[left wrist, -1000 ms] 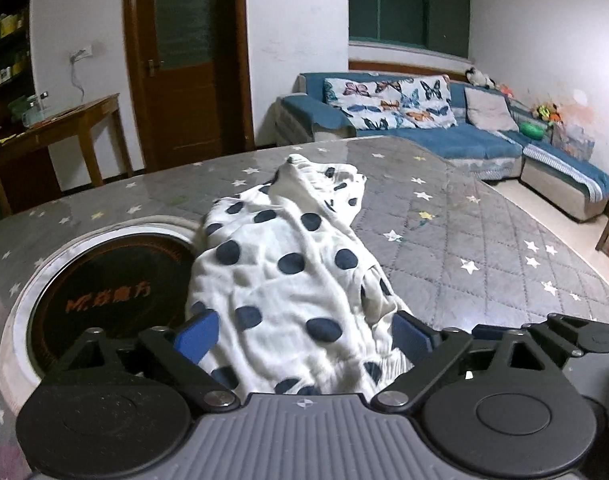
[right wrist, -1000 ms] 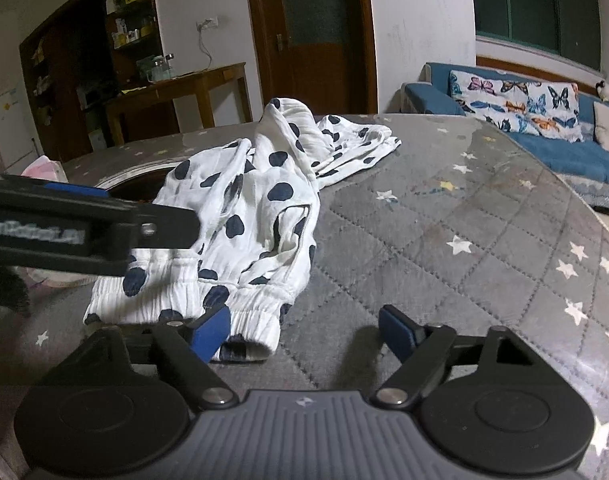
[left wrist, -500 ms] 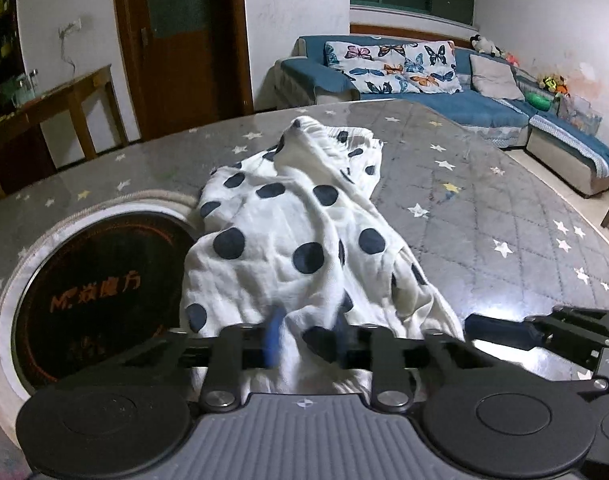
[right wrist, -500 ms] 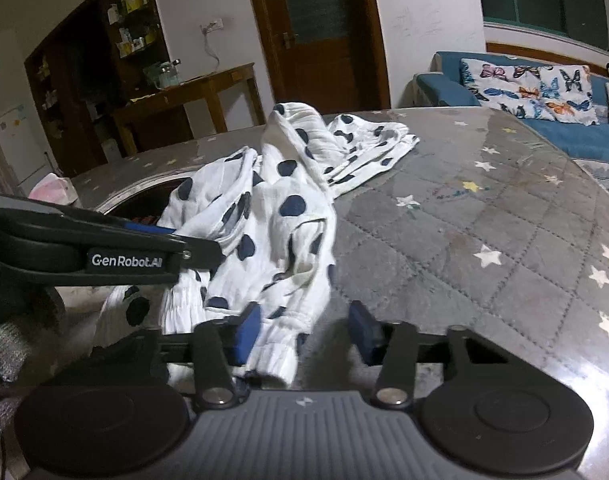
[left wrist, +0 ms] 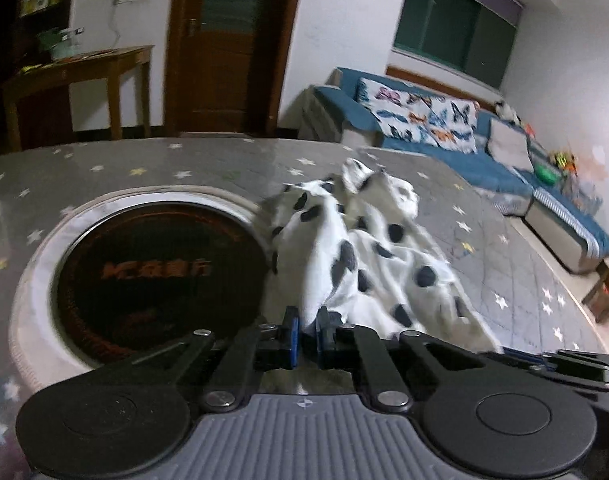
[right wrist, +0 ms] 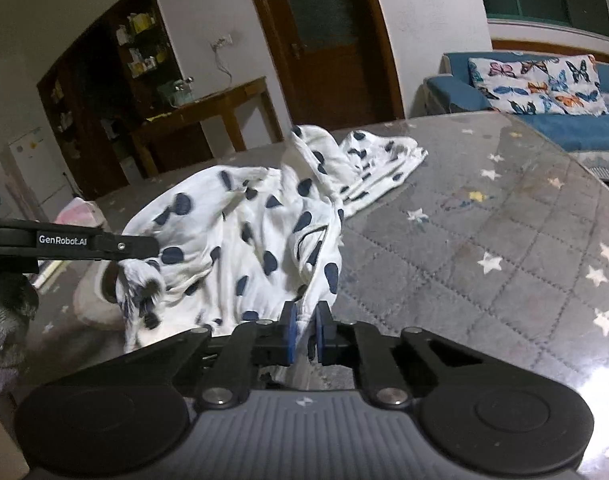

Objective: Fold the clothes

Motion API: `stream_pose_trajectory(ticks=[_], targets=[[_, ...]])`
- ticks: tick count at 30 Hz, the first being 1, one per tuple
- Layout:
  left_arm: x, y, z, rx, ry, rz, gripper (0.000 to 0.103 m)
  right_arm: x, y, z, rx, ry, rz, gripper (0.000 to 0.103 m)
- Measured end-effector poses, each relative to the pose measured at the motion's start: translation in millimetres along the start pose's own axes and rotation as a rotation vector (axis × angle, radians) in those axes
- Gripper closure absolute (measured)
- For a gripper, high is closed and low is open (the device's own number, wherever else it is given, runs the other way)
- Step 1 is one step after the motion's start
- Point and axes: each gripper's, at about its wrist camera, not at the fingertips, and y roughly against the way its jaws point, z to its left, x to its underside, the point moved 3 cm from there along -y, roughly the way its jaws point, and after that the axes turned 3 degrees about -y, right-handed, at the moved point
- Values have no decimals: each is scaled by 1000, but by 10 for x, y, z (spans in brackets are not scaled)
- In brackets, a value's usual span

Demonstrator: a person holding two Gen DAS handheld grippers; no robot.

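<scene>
A white garment with dark blue polka dots (left wrist: 368, 252) lies crumpled on the grey starred table (left wrist: 516, 280). My left gripper (left wrist: 307, 338) is shut on its near hem and lifts it. In the right wrist view the garment (right wrist: 256, 232) hangs stretched between both grippers. My right gripper (right wrist: 304, 334) is shut on the other hem corner. The left gripper's arm (right wrist: 76, 240) shows at the left of that view, holding bunched cloth.
A round black hotplate with a white rim (left wrist: 152, 276) is set in the table left of the garment. A blue sofa (left wrist: 464, 140) stands at the far right, a wooden side table (left wrist: 76, 76) and door behind. The table edge (right wrist: 584, 168) curves at right.
Both grippers have closed on the garment's near hem and lifted it off the table. The cloth is now pulled up and spread between them; the left view has swung left.
</scene>
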Motion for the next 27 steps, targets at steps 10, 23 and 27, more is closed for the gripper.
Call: stream_pose_trajectory(ticks=[10,23,27], targets=[[476,481,378,55,82,68,98,245,621,147,-78,79,62,95],[1148,833,394,100,67,196,96,639,1033,281,-128,202,267,87],[1096,897,426,80,33,179,90,459,1116,274,-112,231,241,86]])
